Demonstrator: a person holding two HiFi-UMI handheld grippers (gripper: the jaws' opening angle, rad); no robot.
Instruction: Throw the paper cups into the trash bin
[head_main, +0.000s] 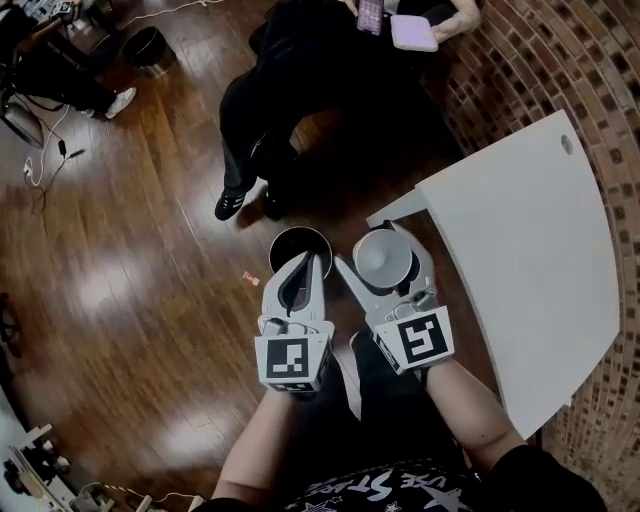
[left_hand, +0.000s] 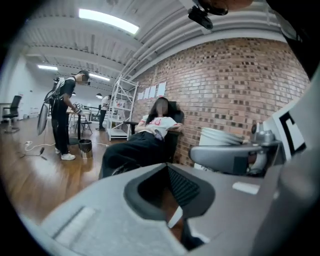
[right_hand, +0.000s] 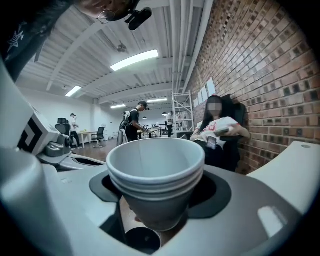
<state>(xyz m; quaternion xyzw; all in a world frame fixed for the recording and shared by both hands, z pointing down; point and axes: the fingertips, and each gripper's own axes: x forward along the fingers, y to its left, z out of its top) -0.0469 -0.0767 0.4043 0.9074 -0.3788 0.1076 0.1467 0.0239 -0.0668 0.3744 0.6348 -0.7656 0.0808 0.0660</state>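
A stack of white paper cups (head_main: 381, 256) sits upright between the jaws of my right gripper (head_main: 384, 268), which is shut on it; the stack fills the right gripper view (right_hand: 156, 172). A round black trash bin (head_main: 288, 243) stands on the wooden floor just left of the cups, partly hidden under my left gripper (head_main: 311, 266). That gripper hangs over the bin with its jaws together and nothing between them. In the left gripper view the cups (left_hand: 223, 137) show to the right, in the right gripper's jaws.
A white table (head_main: 530, 250) stands to the right against a brick wall (head_main: 520, 70). A seated person in black (head_main: 290, 95) is just beyond the bin, with their shoes (head_main: 232, 203) close to it. Cables (head_main: 45, 150) lie at far left.
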